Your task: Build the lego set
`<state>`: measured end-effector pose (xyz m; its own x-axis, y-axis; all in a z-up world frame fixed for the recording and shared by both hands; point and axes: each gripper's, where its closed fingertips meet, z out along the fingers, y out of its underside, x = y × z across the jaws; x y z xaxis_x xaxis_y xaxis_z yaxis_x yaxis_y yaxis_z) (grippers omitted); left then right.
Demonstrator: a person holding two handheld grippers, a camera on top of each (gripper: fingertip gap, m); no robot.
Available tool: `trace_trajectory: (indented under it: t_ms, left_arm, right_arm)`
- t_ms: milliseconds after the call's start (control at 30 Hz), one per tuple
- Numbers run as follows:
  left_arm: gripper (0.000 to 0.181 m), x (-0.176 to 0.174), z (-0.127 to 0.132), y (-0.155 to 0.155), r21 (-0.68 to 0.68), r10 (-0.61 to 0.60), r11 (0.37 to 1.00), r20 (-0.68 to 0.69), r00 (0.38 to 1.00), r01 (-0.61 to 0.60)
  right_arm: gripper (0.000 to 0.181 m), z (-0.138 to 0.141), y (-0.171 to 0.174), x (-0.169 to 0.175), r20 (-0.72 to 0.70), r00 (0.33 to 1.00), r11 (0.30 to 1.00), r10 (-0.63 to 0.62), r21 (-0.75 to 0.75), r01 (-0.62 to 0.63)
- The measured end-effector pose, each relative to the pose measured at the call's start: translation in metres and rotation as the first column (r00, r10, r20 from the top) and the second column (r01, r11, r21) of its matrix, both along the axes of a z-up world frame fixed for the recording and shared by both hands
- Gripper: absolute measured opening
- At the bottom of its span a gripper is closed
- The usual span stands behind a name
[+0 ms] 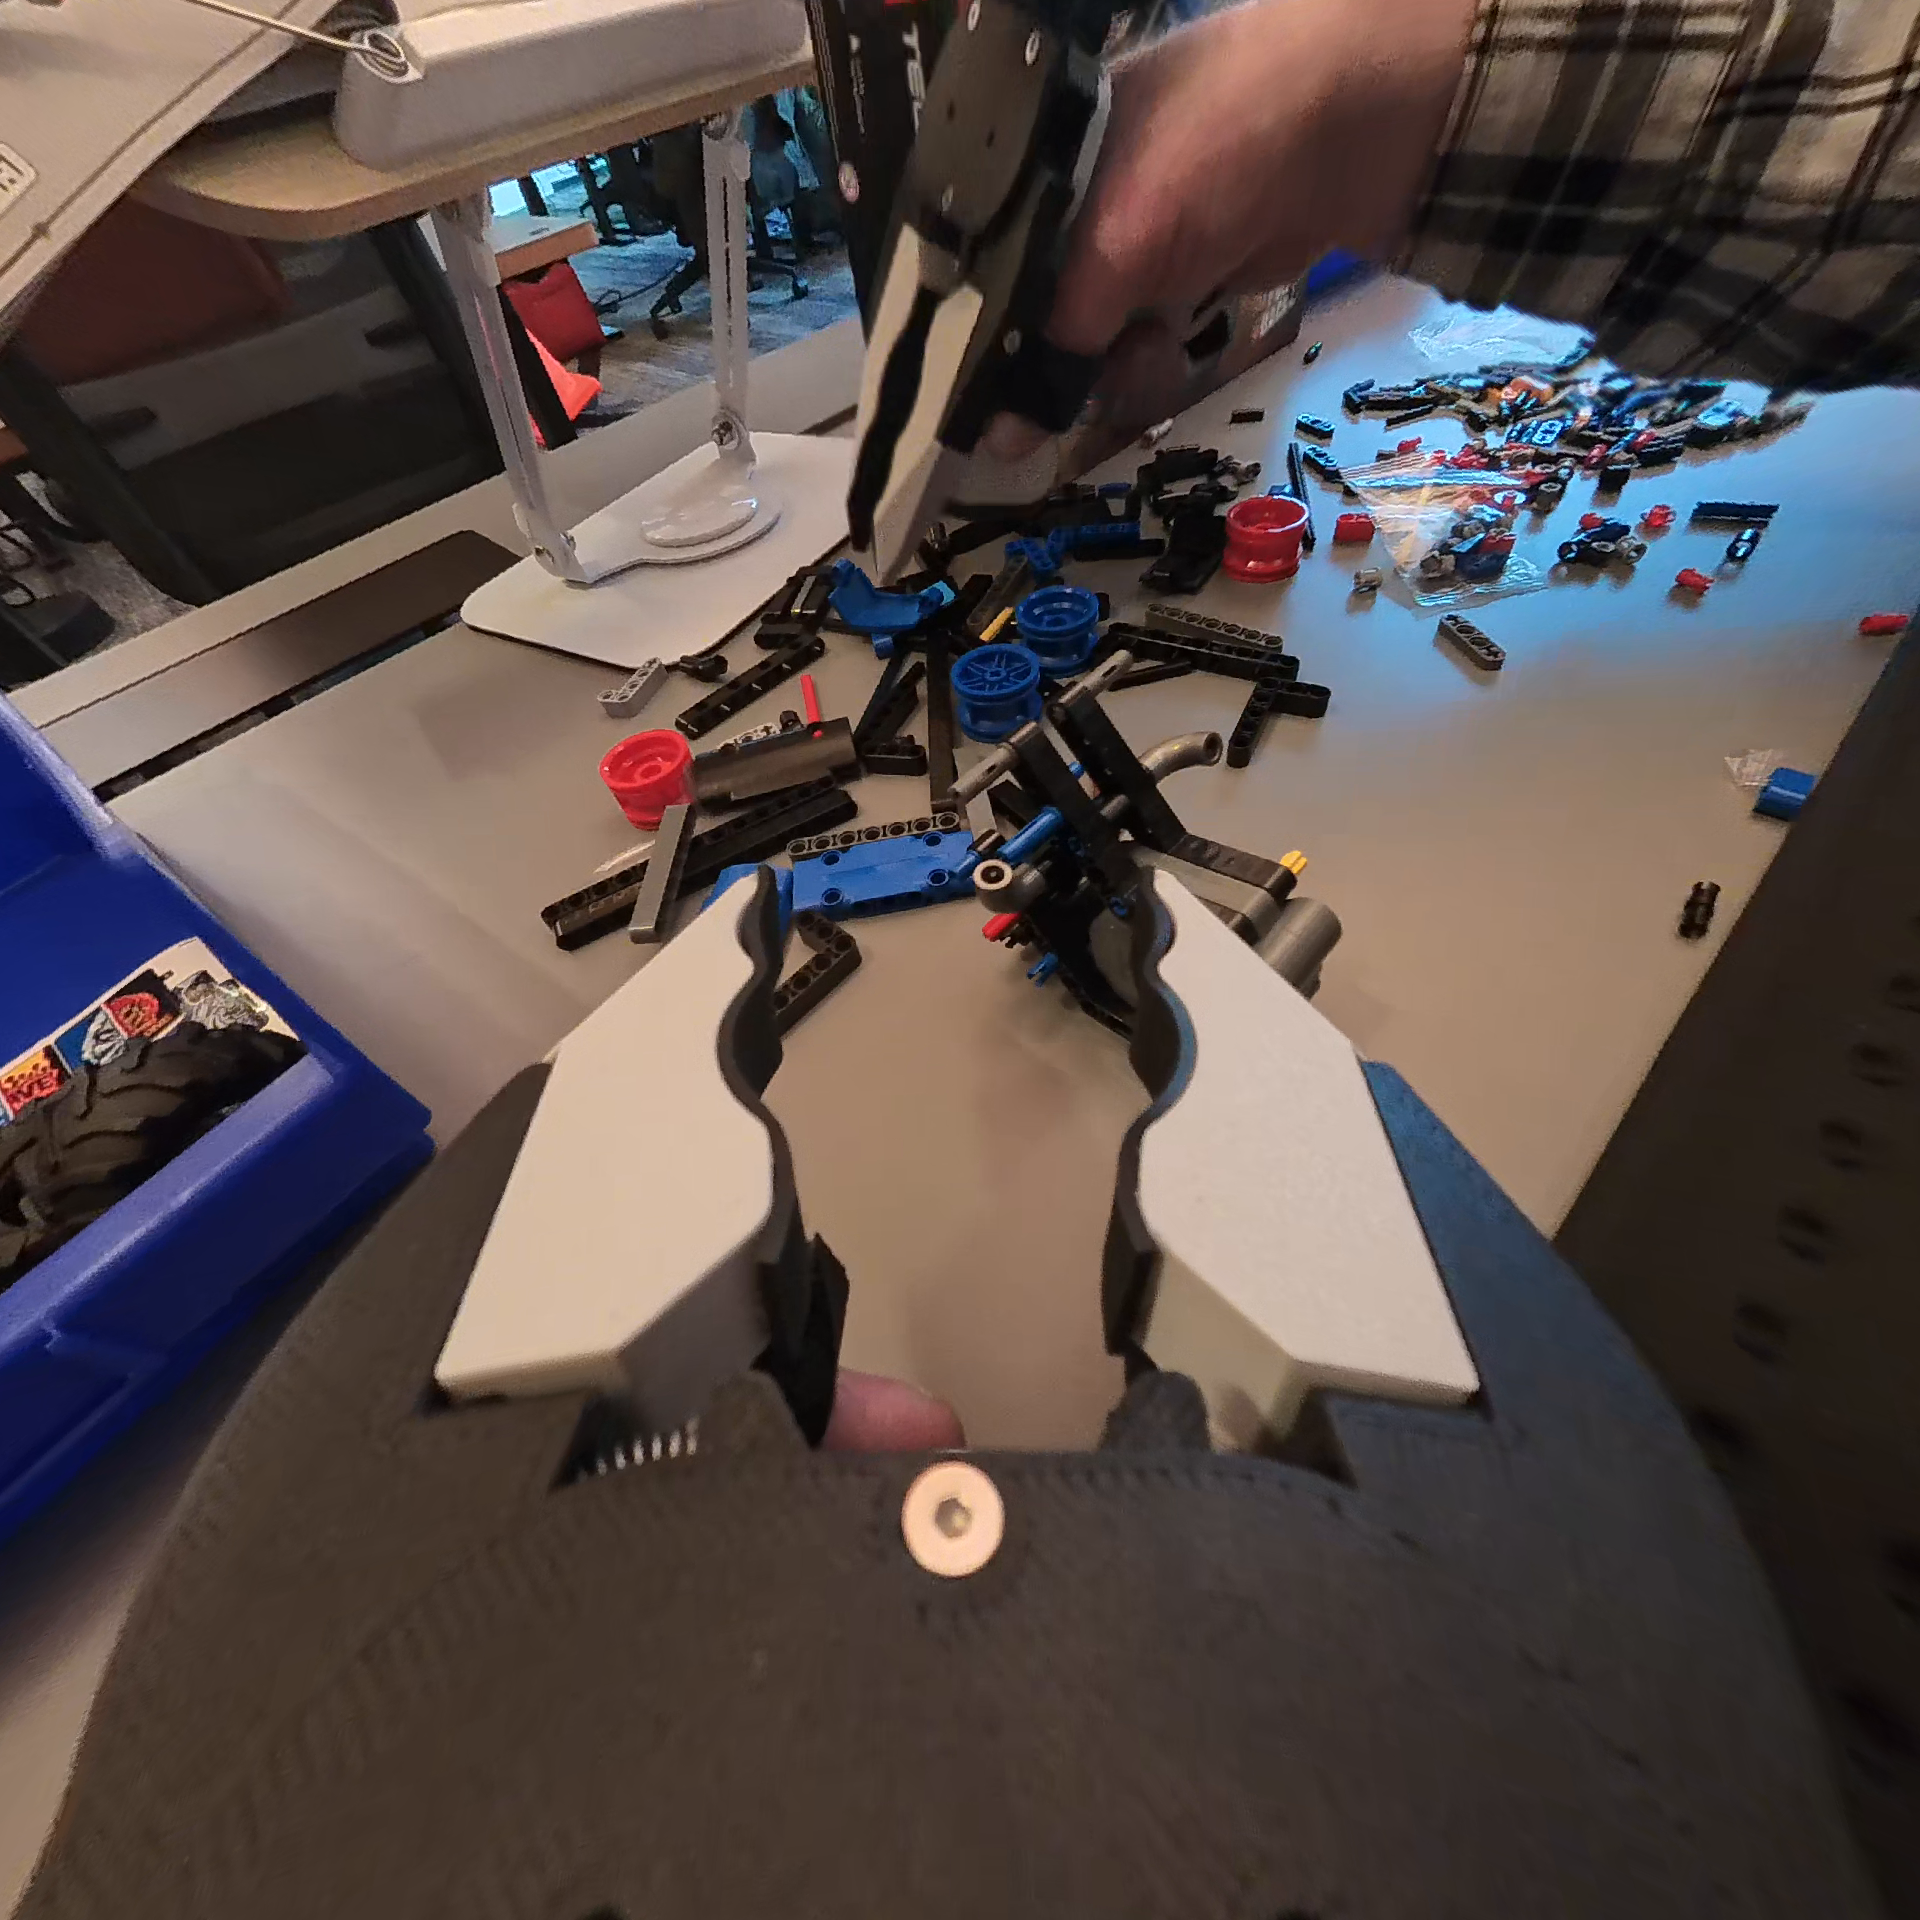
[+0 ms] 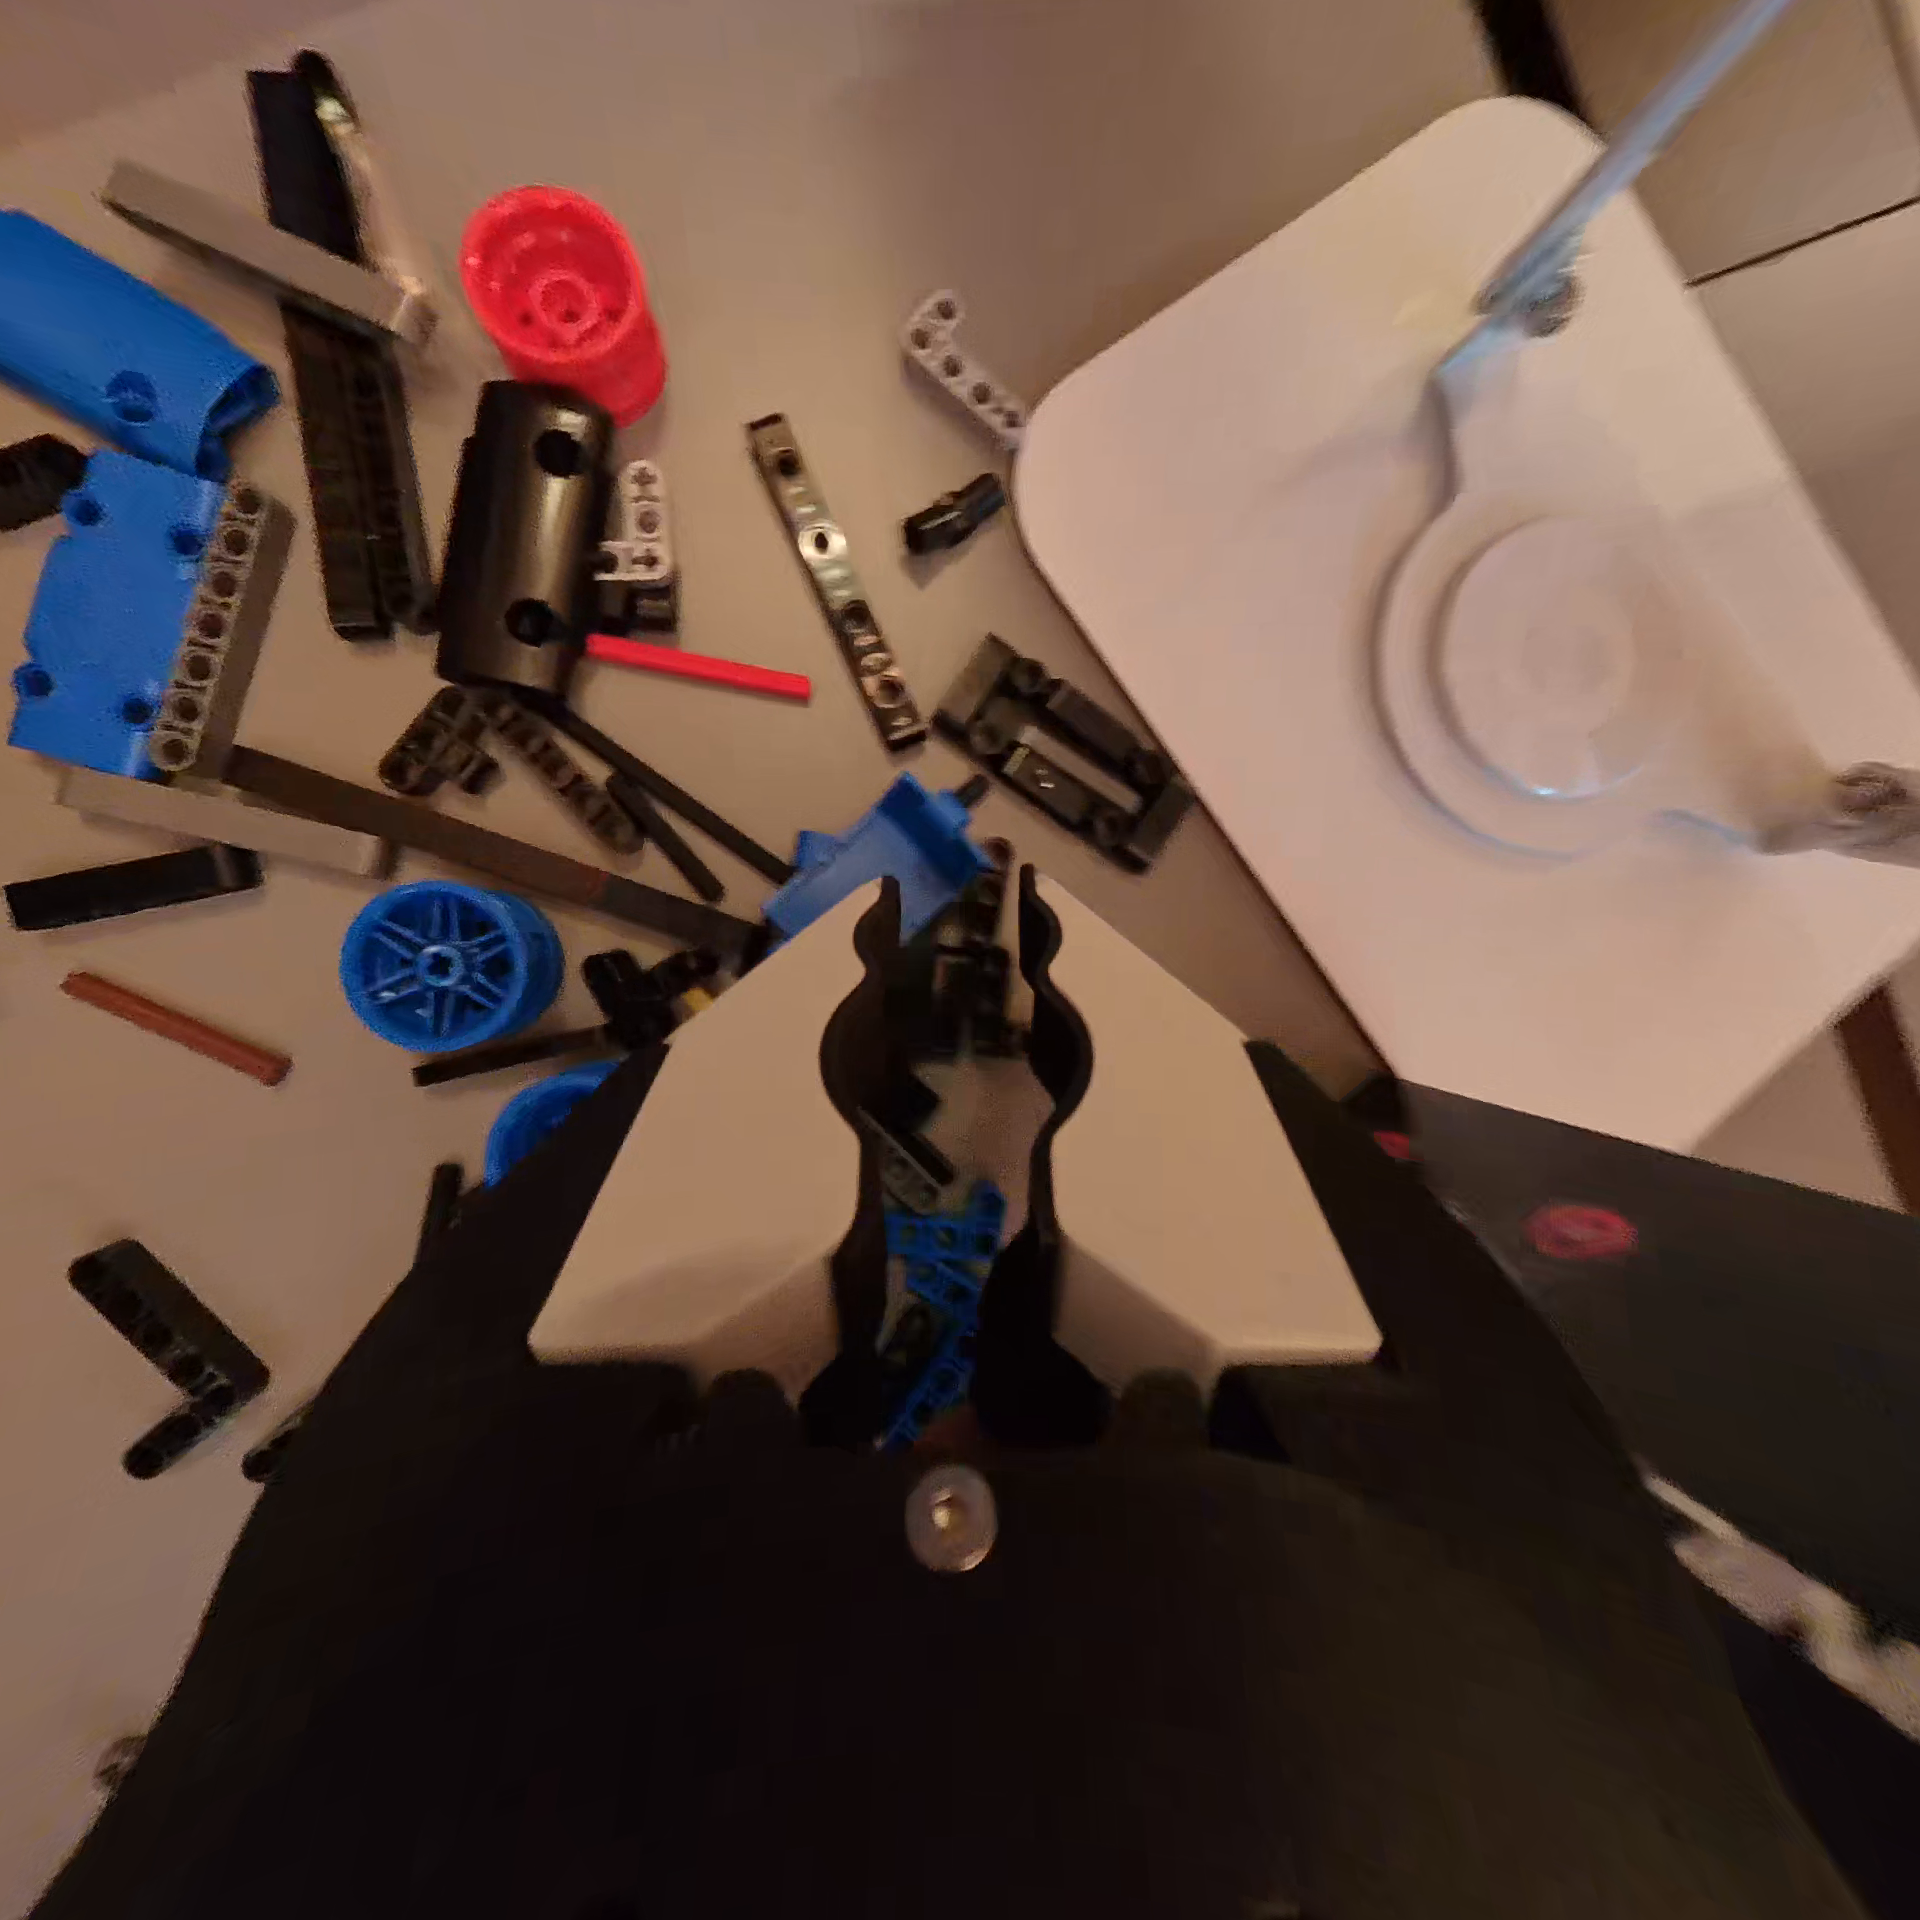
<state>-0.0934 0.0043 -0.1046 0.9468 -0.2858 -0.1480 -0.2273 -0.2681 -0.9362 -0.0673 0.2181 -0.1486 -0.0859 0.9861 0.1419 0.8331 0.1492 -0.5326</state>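
Loose lego parts lie scattered on the grey table (image 1: 1455,831): black beams, blue wheels (image 1: 997,686), red wheels (image 1: 644,774) and a blue panel (image 1: 883,878). My left gripper (image 1: 961,904) is open and empty, low over the table. Its right finger is beside a partly built black and grey assembly (image 1: 1081,831). My right gripper (image 1: 878,545) points down into the pile farther back. In the right wrist view my right gripper (image 2: 958,891) has its jaws a narrow gap apart over black pieces (image 2: 971,966), next to a blue piece (image 2: 894,842). It grips nothing that I can see.
A blue bin (image 1: 156,1247) holding black tyres (image 1: 125,1122) stands at the left. A white stand base (image 1: 665,561) (image 2: 1455,623) sits behind the pile, and a black box (image 1: 873,156) stands behind that. A plastic bag (image 1: 1455,540) and several small parts lie at the far right.
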Motion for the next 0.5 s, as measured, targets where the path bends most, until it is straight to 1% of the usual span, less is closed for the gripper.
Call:
trace_trajectory:
  t_ms: [100, 167, 200, 233, 400, 500]
  left_arm:
    - [0.066, 0.0, 0.0, 0.0, 0.001, 0.001, 1.0, 0.003, 1.0, -0.001]
    - [0.066, 0.0, 0.0, 0.0, -0.001, 0.001, 1.0, 0.004, 1.0, -0.001]
    - [0.066, 0.0, 0.0, 0.0, -0.001, 0.001, 1.0, 0.004, 1.0, -0.001]
    - [0.066, 0.0, 0.0, 0.0, 0.0, 0.001, 1.0, 0.004, 1.0, -0.001]
    - [0.066, 0.0, 0.0, 0.0, -0.002, 0.001, 1.0, 0.008, 1.0, -0.001]
    - [0.066, 0.001, -0.002, 0.001, -0.012, -0.004, 1.0, 0.0, 1.0, 0.004]
  right_arm:
    - [0.022, -0.009, -0.022, -0.006, -0.017, 0.998, 0.995, 0.062, -0.081, -0.063]
    - [0.02, -0.001, -0.039, -0.01, -0.066, 0.99, 0.981, 0.127, -0.14, -0.135]
    - [0.019, 0.006, -0.044, -0.011, -0.098, 0.985, 0.974, 0.14, -0.167, -0.155]
    - [0.019, 0.014, -0.043, -0.01, -0.119, 0.984, 0.972, 0.13, -0.182, -0.15]
    - [0.02, 0.051, -0.003, 0.007, -0.177, 0.984, 0.993, 0.008, -0.117, -0.029]
    - [0.022, 0.06, 0.004, 0.015, -0.173, 0.985, 0.998, 0.012, -0.059, -0.023]
